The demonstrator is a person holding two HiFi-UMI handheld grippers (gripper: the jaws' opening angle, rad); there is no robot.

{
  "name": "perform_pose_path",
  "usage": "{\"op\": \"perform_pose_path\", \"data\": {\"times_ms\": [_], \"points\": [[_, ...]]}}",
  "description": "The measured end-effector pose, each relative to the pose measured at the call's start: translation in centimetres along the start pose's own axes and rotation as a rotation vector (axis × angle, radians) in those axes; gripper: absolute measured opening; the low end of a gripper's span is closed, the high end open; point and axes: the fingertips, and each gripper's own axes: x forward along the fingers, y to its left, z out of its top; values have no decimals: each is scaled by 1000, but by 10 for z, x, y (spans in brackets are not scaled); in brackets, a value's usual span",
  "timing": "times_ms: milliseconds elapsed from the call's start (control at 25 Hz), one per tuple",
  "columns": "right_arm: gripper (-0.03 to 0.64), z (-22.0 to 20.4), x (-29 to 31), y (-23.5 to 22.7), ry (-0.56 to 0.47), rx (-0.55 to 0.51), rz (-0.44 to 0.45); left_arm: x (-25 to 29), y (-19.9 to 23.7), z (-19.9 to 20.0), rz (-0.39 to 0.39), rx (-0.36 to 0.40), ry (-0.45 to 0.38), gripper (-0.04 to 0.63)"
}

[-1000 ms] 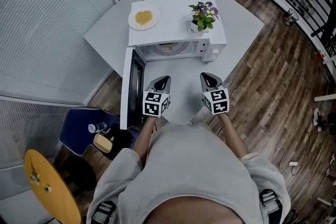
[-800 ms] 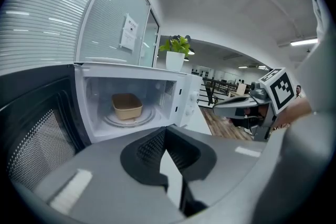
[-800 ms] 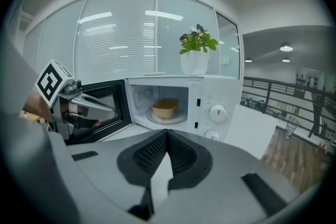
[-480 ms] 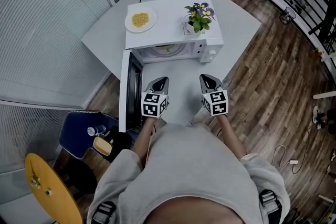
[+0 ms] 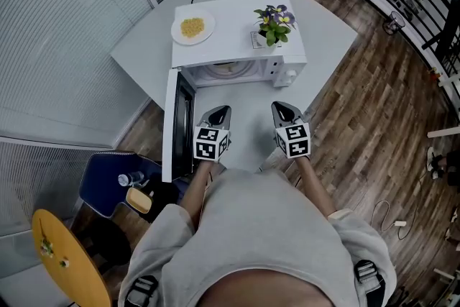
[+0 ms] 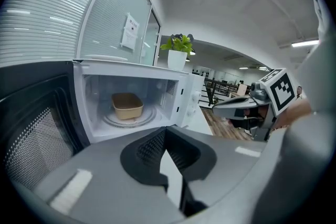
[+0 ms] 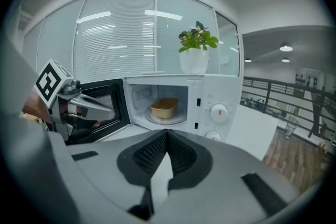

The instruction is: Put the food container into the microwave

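While left tool (image 6: 165, 131) and right tool (image 7: 167, 134) sit pressed together, empty, the food container (image 7: 164, 107) in the microwave (image 7: 227, 93) mid-frame looks light, stiff; pinch its rim.

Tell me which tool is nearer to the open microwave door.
Left. The left tool sits just beside the open microwave door, on its inner side; the right tool is farther off, in front of the knob panel.
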Motion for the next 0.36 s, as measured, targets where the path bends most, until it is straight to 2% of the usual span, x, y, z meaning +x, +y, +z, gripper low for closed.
{"op": "perform_pose_path", "data": {"times_ms": [360], "points": [[12,-2,7,2,15,-14,6,1,3,-1,-1,-2,2,9]]}}
